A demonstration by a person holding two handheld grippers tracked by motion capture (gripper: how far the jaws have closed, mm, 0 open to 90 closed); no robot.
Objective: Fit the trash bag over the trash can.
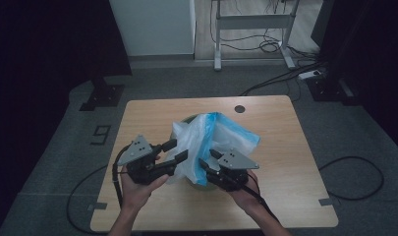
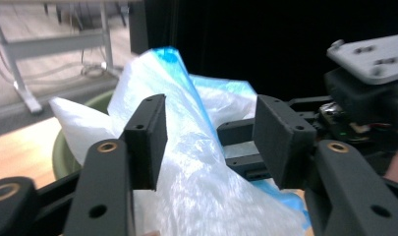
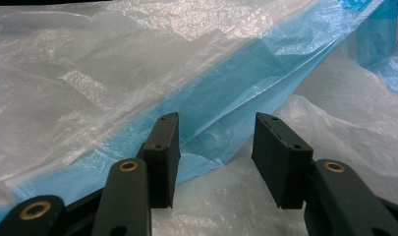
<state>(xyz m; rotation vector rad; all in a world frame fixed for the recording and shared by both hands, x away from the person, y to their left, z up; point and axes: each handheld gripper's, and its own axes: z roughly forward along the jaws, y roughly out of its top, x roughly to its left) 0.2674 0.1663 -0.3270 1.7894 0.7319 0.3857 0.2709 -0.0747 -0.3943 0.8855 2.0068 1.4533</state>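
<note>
A translucent white and blue plastic bag stands bunched up in a green round container at the middle of the wooden table. My left gripper reaches the bag from the left. In the left gripper view its jaws stand apart with a ridge of the bag between them, and the pads do not press it. My right gripper points into the bag's near right side. Its jaws are apart around a blue fold, not squeezing it.
The green container's rim shows to the left of the bag. A dark round hole sits near the table's far edge. Beyond the table are a desk frame, floor cables and a dark stand.
</note>
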